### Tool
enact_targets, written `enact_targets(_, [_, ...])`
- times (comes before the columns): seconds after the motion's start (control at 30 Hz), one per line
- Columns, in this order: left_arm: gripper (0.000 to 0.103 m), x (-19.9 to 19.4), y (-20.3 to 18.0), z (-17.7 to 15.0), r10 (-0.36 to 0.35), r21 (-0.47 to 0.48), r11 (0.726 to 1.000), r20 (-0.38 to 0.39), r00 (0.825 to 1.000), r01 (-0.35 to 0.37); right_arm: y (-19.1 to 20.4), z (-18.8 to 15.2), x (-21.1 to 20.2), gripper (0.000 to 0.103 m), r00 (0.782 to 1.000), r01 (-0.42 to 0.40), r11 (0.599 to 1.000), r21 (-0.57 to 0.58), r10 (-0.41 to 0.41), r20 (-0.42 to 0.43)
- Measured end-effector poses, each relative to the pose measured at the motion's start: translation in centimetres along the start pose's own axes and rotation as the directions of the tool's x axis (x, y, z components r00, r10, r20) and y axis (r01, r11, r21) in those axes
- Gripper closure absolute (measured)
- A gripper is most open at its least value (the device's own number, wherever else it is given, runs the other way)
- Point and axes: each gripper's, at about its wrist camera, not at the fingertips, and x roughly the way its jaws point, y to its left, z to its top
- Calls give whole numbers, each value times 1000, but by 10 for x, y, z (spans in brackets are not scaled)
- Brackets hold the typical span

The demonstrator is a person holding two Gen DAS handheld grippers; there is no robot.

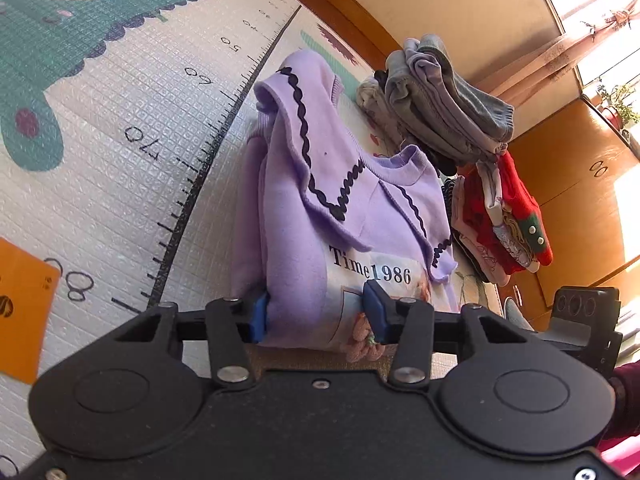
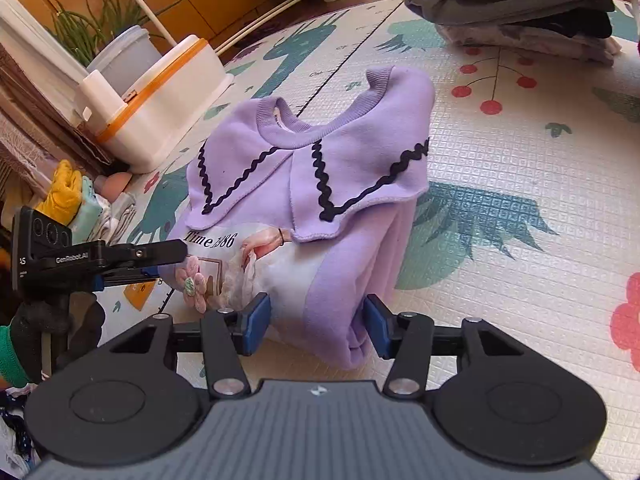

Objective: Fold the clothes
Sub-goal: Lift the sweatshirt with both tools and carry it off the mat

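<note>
A: What does the left wrist camera show?

B: The left gripper [image 1: 318, 310] has its blue pads on either side of the near edge of the folded lilac sweatshirt [image 1: 340, 208], clamped on it as far as I can judge. The garment lies on the play mat [image 1: 120, 140], with a grey stack [image 1: 444, 96] and a red stack [image 1: 508, 216] beyond it.

A: And the right wrist camera?

B: The right gripper [image 2: 318, 320] straddles the sweatshirt's [image 2: 320, 184] folded corner, pads spread, a gap showing on each side; it looks released. A white lidded bin [image 2: 160, 92] stands left of the mat [image 2: 520, 200].
</note>
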Motion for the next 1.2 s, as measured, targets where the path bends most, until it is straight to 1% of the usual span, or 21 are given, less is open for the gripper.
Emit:
enact_targets(0.07, [60,-8,0,-10,-6,-2,1000,-18,1000,6,2,-6,1,53,999,-23,1000,11,23,-24])
enact_targets(0.17, [60,-24,-1,-33,-16,-24,1000,-53,998,15,2,-17,-5,53,996,-63,998,28,65,-69])
enact_targets(0.27, [60,-39,-2,-57,-27,-46,999,-87,996,23,6,-33,-12,53,988,-95,995,40,99,-119])
enact_targets(0.33, [59,-49,-4,-67,-32,-40,999,-120,992,28,9,-42,-17,52,980,-115,993,40,120,-158])
enact_targets(0.4, [51,-62,-3,-69,-19,-40,999,-90,996,16,11,-47,-23,52,967,-144,989,35,148,-208])
enact_targets(0.43, [39,-68,0,-67,-21,-56,998,-63,998,17,10,-48,-30,52,963,-161,986,36,165,-215])
enact_targets(0.47, [32,-73,3,-64,-9,-82,997,-31,999,6,9,-47,-39,52,967,-161,986,42,167,-193])
enact_targets(0.57, [31,-69,12,-53,9,-135,991,-2,1000,-9,0,-39,-63,50,986,-128,989,67,135,-100])
enact_targets(0.6, [31,-63,13,-49,20,-135,991,-2,1000,-20,-4,-34,-66,47,990,-113,991,75,119,-78])
enact_targets(0.63, [31,-56,15,-45,25,-143,989,-1,1000,-25,-8,-29,-66,43,992,-102,991,85,108,-61])
enact_targets(0.77, [31,-42,17,-37,26,-159,987,3,1000,-25,-22,-9,-44,43,993,-107,983,148,112,-23])
enact_targets(0.87, [31,-34,19,-34,22,-167,986,5,1000,-21,-29,-3,-24,43,992,-115,981,157,121,-28])
enact_targets(0.97, [31,-26,20,-31,18,-175,984,7,1000,-17,-36,-4,-7,42,990,-117,980,162,128,-57])
enact_targets(1.1, [31,-16,22,-27,13,-186,983,10,1000,-11,-45,-12,6,37,988,-127,970,207,143,-64])
enact_targets(1.2, [31,-8,24,-24,10,-194,981,12,1000,-7,-43,-11,9,34,985,-150,970,191,162,-49])
